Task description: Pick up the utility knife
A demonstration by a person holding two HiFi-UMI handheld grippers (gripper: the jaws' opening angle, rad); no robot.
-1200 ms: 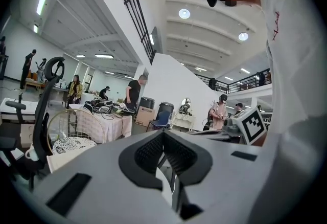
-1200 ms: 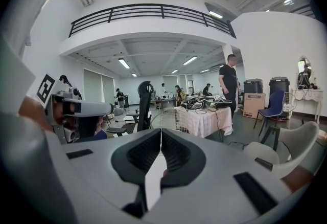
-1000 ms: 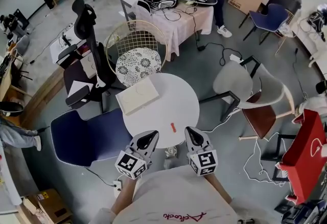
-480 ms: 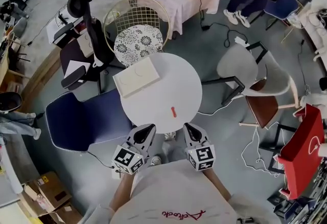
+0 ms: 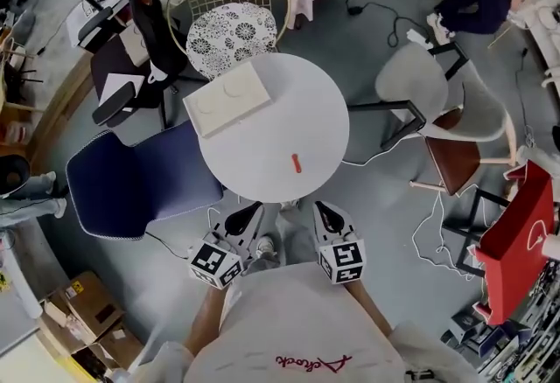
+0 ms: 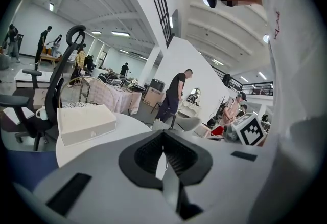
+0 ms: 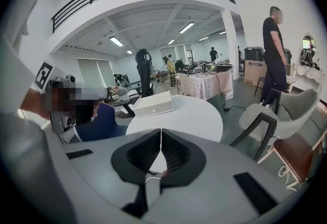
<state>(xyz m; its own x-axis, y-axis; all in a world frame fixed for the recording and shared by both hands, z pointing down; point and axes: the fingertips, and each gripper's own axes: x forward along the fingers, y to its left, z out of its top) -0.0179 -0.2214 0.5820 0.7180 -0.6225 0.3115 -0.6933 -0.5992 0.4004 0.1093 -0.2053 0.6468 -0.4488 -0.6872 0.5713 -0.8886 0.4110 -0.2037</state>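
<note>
While left fingers [image 5: 245, 219] and right fingers [image 5: 328, 217] are closed, empty: expect slim orange utility knife [image 5: 297, 163] ahead light, stiff; grip mid-body.

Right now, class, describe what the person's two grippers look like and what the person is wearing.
Both the left gripper and the right gripper have pale grey shells with black ribbed jaws. Each carries a white cube printed with black square markers. The person wears a white shirt with red script lettering across it.

Round white table [image 5: 302, 101] — flat white box [image 5: 227, 98] near far-left edge, red utility knife [image 5: 297, 163] near front edge.
</note>
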